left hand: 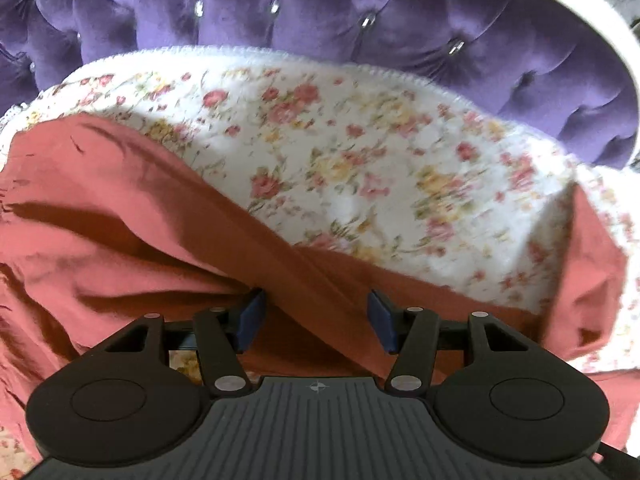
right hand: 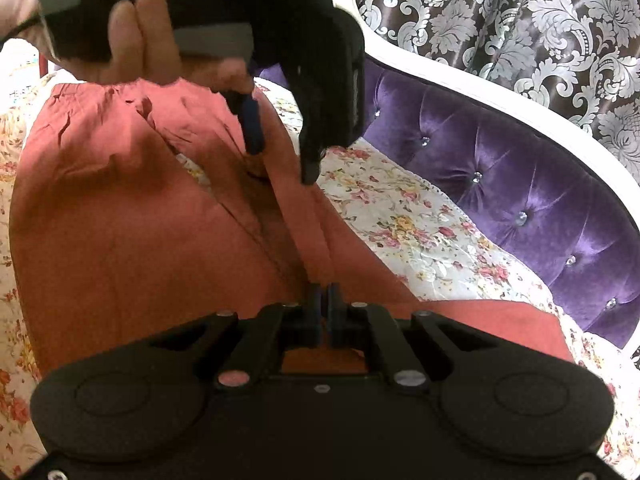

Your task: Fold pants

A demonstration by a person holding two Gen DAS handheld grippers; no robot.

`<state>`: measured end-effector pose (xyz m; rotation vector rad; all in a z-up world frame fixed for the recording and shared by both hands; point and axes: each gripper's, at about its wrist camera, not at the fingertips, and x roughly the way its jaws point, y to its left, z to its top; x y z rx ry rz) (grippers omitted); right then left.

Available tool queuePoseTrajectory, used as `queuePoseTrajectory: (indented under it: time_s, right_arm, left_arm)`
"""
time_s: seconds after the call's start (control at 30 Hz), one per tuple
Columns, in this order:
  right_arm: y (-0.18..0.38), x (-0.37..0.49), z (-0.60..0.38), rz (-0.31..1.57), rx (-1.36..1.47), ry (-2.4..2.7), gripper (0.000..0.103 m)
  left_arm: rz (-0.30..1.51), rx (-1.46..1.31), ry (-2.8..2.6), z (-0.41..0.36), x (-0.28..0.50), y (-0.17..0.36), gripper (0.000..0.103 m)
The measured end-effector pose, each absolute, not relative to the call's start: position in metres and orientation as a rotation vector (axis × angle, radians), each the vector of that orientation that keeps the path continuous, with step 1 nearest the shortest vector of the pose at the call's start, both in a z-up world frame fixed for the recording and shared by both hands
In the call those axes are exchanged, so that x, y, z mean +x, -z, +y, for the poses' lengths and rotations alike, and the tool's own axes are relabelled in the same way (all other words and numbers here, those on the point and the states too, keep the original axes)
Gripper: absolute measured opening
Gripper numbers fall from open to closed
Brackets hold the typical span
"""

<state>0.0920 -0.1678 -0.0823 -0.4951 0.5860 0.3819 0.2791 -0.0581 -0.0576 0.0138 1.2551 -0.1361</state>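
Two grippers work one ridge of the salmon pants (right hand: 120, 216): the right gripper (right hand: 323, 300) pinches it taut while the left gripper (left hand: 316, 316), half-open, straddles it ungripped.

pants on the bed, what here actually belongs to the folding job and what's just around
Part of the job:
- red pants
- right gripper, shut on a ridge of the fabric
- left gripper, jaws apart with a fold of the pants between them
- person's hand holding the left gripper

Just there:
- floral bedspread
- purple tufted headboard
- patterned curtain
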Motion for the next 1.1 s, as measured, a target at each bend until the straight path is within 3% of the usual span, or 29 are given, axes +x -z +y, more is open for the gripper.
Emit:
queuePoseTrajectory:
  time_s: [0.1, 0.13, 0.17, 0.47, 0.77, 0.87, 0.93, 1.0, 1.1]
  right_arm:
    - [0.085, 0.092, -0.167, 0.589, -0.495, -0.382, 0.009]
    - [0.086, 0.091, -0.168, 0.588, -0.494, -0.38, 0.009]
    - [0.086, 0.09, -0.168, 0.585, -0.49, -0.378, 0.009]
    - [0.054, 0.045, -0.18, 0.504, -0.396, -0.346, 0.009]
    - [0.076, 0.007, -0.181, 0.644, -0.265, -0.397, 0.013]
    - [0.057, 0.007, -0.197, 0.625, -0.149, -0.372, 0.03]
    - [0.04, 0.017, -0.211, 0.601, -0.072, -0.304, 0.054]
    - [0.029, 0.037, -0.221, 0.594, -0.019, -0.21, 0.059]
    - [0.024, 0.083, -0.226, 0.62, -0.018, -0.061, 0.059]
  left_arm:
    - [1.311, 0.018, 0.115, -0.057, 0.288, 0.071, 0.051]
    - [1.311, 0.005, 0.116, -0.054, 0.288, 0.071, 0.027]
    - [1.303, -0.017, 0.131, -0.052, 0.286, 0.068, 0.019]
    - [1.057, 0.056, 0.192, -0.042, 0.182, 0.001, 0.019]
    - [1.074, 0.065, 0.164, -0.018, 0.103, 0.057, 0.019]
    - [1.083, 0.061, 0.151, -0.012, 0.103, 0.07, 0.019]
    - [1.088, 0.033, 0.153, -0.008, 0.104, 0.074, 0.019]
    - [1.08, 0.023, 0.157, -0.007, 0.105, 0.074, 0.019]
    - [1.065, 0.032, 0.158, -0.007, 0.097, 0.076, 0.02]
